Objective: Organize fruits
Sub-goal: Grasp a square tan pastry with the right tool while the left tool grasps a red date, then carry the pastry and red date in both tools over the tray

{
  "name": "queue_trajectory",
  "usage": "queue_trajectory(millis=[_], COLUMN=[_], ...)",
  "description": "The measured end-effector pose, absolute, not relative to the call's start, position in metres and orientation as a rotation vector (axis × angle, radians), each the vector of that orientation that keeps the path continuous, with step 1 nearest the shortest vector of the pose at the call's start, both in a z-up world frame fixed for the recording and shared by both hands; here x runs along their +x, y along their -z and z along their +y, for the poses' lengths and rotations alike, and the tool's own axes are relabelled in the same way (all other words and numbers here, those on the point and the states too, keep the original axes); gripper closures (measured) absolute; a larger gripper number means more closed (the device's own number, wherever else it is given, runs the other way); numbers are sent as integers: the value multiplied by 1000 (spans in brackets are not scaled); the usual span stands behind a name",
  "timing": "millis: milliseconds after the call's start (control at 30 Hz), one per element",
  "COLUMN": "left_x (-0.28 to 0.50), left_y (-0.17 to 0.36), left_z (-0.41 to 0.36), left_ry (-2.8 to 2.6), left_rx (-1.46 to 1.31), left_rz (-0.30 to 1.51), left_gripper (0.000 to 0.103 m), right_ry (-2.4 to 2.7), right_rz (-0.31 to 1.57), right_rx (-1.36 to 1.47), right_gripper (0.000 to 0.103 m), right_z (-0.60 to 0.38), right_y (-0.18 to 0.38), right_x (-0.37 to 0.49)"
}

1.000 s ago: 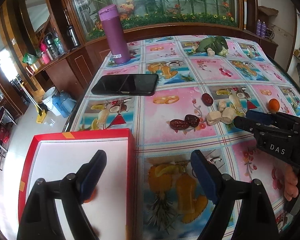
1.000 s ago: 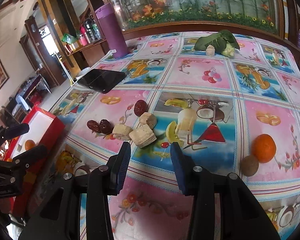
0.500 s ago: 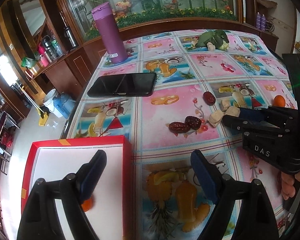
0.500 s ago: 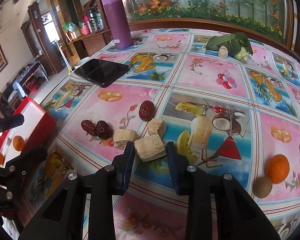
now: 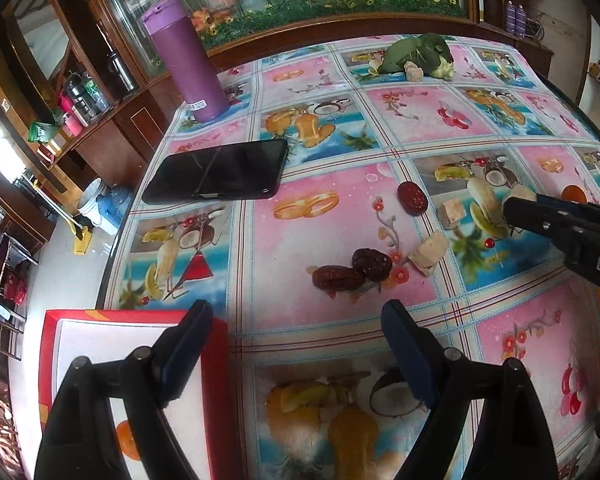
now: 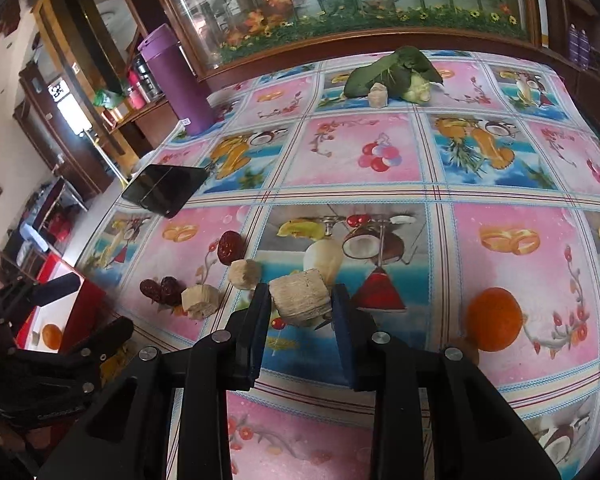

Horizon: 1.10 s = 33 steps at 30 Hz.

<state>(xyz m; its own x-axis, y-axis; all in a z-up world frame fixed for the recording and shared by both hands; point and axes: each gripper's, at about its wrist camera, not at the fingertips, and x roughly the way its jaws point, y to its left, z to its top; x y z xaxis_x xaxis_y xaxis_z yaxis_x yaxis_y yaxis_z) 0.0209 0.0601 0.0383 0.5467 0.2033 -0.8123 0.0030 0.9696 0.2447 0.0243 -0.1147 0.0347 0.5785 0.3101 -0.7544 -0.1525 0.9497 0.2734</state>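
Note:
My right gripper (image 6: pixel 301 295) is shut on a beige fibrous chunk (image 6: pixel 300 304), held just above the fruit-print tablecloth; it shows at the right of the left wrist view too, as the right gripper (image 5: pixel 514 205). Two more beige chunks (image 6: pixel 200 300) (image 6: pixel 244 274) and dark red dates (image 5: pixel 350 272) (image 5: pixel 412 198) lie left of it. An orange (image 6: pixel 494 318) sits to the right. My left gripper (image 5: pixel 296 314) hangs open over the table, near the edge of a red box (image 5: pixel 80 360) holding an orange (image 5: pixel 126 440).
A black phone (image 5: pixel 216 176) lies near the table's left edge, with a purple flask (image 5: pixel 188 60) behind it. Leafy greens (image 5: pixel 416 54) with a beige chunk lie at the far side. A wooden cabinet with an aquarium stands behind the table.
My right gripper moved forward around the beige chunk and closed on it. The left gripper shifted from over the red box toward the dates, still open.

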Motion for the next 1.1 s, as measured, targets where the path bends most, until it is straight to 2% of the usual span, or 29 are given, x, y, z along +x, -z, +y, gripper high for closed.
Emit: queue_trajectory(millis=[333, 400, 533, 767, 1100], left_x=[46, 45, 44, 33, -32], left_y=[-18, -18, -18, -23, -82], left_z=[61, 62, 60, 58, 61], left_ry=[-88, -71, -19, -18, -21], left_rx=[160, 131, 80, 61, 80], left_rz=[1049, 1037, 1040, 1022, 827], left_gripper=[36, 43, 67, 67, 67], right_ry=[-266, -267, -262, -258, -319], right_rz=[914, 915, 915, 899, 755], right_rx=[226, 229, 227, 231, 248], right_gripper=[73, 73, 73, 73, 73], right_z=[-122, -123, -123, -124, -121], right_y=[-39, -38, -38, -41, -62], right_x=[24, 24, 24, 23, 9])
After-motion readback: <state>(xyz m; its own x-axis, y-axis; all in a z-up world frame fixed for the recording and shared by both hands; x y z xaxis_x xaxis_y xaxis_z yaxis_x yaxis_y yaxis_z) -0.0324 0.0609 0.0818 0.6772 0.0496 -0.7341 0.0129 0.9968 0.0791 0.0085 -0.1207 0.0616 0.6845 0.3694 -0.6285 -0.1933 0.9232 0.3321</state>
